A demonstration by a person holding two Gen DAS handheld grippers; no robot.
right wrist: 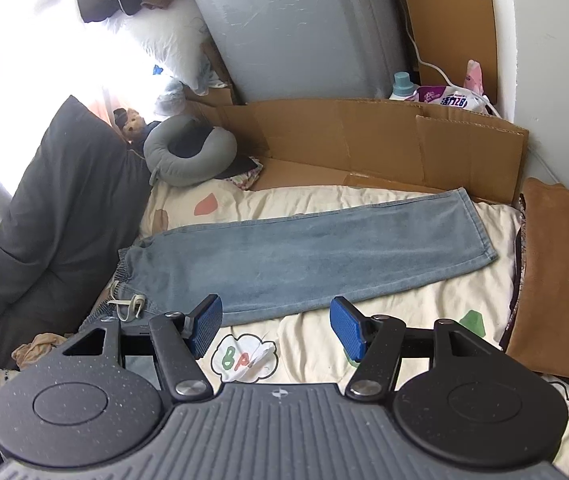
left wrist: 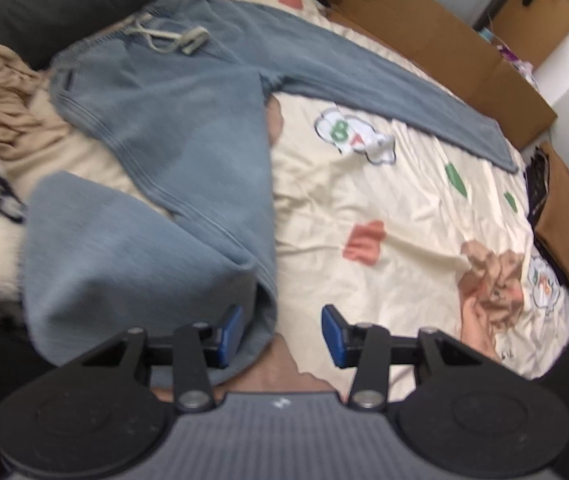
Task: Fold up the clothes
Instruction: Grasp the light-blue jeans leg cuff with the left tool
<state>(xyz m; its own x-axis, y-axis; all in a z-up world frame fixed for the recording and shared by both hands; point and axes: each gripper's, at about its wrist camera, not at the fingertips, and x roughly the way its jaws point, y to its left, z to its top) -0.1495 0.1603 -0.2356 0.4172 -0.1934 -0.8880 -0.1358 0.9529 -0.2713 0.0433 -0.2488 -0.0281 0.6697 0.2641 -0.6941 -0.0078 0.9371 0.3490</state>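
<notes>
Light blue jeans (left wrist: 172,128) lie on a cream printed bedsheet (left wrist: 404,208). In the left wrist view one leg stretches away to the right, and the other runs toward me and folds back near the fingers. My left gripper (left wrist: 282,336) hangs open over that near fold. Its left pad is above the denim and its right pad above the sheet, with nothing pinched. In the right wrist view the jeans (right wrist: 304,256) lie flat across the bed, with the drawstring (right wrist: 128,306) at the waistband on the left. My right gripper (right wrist: 276,328) is open and empty, just short of the jeans' near edge.
Flattened cardboard (right wrist: 364,140) lines the far side of the bed. A folded brown garment (right wrist: 556,280) lies at the right edge. A dark cushion (right wrist: 56,208) and a grey neck pillow (right wrist: 188,152) sit at the left. A beige cloth (left wrist: 4,92) is bunched beside the waistband.
</notes>
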